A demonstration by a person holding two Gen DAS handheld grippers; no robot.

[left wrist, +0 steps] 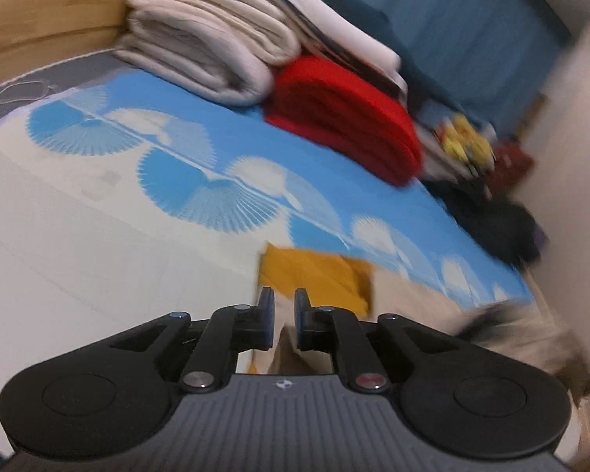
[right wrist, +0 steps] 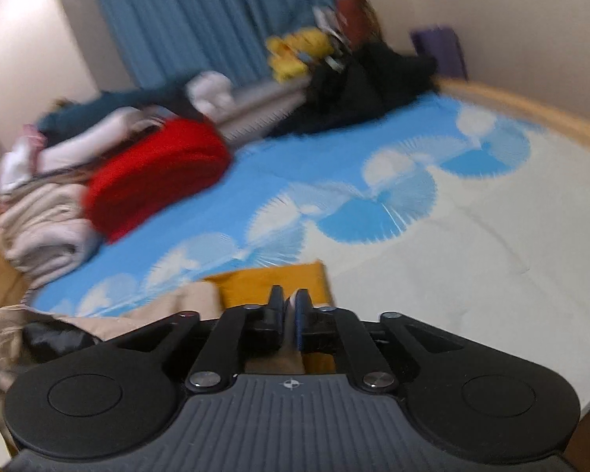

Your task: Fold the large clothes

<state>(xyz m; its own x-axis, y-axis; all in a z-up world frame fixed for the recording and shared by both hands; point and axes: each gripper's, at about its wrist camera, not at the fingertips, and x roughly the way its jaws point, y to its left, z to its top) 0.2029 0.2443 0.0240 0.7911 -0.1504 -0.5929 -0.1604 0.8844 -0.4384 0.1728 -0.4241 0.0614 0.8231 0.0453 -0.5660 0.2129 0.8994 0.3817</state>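
Mustard cloth (left wrist: pixel 314 275) lies on the bed (left wrist: pixel 59 236) just ahead of both grippers; I take it, with the beige cloth (right wrist: pixel 185 303) beside it, for the garment to be folded, though blur leaves their join unclear. In the left view the left gripper (left wrist: pixel 283 314) shows a narrow gap between its blue-padded fingers (left wrist: pixel 269 314), and beige fabric appears below that gap; I cannot tell whether it is pinched or merely lies behind. In the right view the right gripper (right wrist: pixel 290 314) has its jaws drawn nearly together, with a pale sliver between them and beige fabric under the linkage; it looks clenched on the cloth, but I hold this as a judgement only.

Background: a red stack (left wrist: pixel 346 118) and a cream stack (left wrist: pixel 204 39) of folded items sit at the far side of the bed, touching each other, with dark clothes (right wrist: pixel 365 90) heaped further along and a blue curtain (right wrist: pixel 196 11) behind.

Step in hand, as I read it: an edge of the garment is being carried over the printed sheet, early in a fold. Both views are smeared, consistent with motion. The next move calls for keeping the two corners level and the edge taut, then laying it flat before I release.
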